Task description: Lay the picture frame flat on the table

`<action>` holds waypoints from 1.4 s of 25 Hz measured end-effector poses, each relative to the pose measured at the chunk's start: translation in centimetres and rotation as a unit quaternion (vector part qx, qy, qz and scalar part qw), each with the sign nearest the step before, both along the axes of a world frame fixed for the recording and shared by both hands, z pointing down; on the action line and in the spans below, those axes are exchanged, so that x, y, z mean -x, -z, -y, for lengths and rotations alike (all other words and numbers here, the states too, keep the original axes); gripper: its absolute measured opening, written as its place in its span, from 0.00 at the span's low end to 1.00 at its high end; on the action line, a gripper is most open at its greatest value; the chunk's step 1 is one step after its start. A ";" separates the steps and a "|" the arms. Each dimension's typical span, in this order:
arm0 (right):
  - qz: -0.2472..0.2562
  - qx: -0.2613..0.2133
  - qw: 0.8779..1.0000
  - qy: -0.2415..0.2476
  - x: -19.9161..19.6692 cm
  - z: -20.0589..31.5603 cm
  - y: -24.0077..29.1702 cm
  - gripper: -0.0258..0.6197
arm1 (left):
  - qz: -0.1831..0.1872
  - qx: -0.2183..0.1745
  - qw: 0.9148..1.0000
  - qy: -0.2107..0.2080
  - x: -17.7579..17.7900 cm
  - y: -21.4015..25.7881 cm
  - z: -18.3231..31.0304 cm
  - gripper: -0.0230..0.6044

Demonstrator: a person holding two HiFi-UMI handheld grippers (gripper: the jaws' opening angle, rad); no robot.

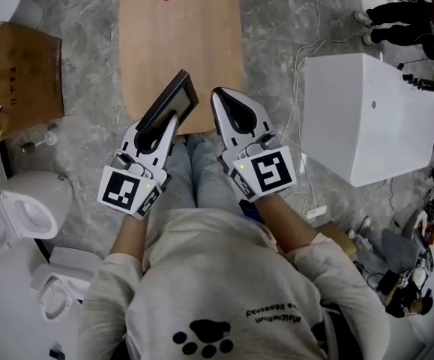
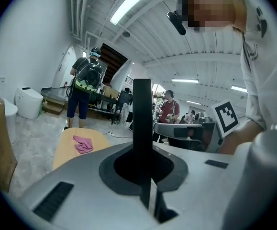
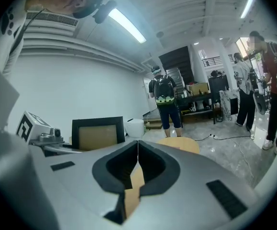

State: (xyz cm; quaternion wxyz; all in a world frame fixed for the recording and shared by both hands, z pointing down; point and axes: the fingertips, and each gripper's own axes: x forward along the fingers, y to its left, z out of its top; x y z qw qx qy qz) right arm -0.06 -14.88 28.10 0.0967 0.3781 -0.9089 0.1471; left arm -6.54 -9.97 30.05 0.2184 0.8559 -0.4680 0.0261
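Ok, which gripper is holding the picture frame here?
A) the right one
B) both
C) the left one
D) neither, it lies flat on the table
C: the left gripper is clamped on the picture frame, which is tilted and not flat on the table, while the right gripper beside it is shut on nothing.

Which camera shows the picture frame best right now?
The right gripper view: the picture frame shows its broad face, black border around a tan panel. The head view shows it tilted, clamped in the left gripper over the table's near end. The left gripper view shows only its dark edge between the jaws.
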 end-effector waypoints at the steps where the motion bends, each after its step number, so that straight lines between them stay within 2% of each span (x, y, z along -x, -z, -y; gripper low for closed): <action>1: 0.000 0.002 1.000 0.000 0.0 0.0 -0.4 0.05 | 0.001 0.000 1.000 -0.004 -0.1 -0.4 0.0 0.06; 7: -0.003 0.011 1.000 0.004 0.0 0.1 -3.3 0.05 | -0.012 0.006 0.999 -0.036 -0.7 -3.3 -0.3 0.07; 12: -0.006 0.020 1.000 -0.001 -0.3 0.5 -5.3 0.05 | -0.036 0.017 0.997 -0.062 -1.3 -5.4 -0.3 0.06; 24: -0.012 0.042 0.999 -0.003 0.6 -0.1 -11.0 0.05 | -0.035 0.026 0.992 -0.118 -1.6 -11.2 -0.5 0.06; 35: -0.027 0.057 0.998 0.001 0.1 -0.9 -16.1 0.06 | -0.053 0.060 0.987 -0.140 -2.3 -16.8 -1.2 0.07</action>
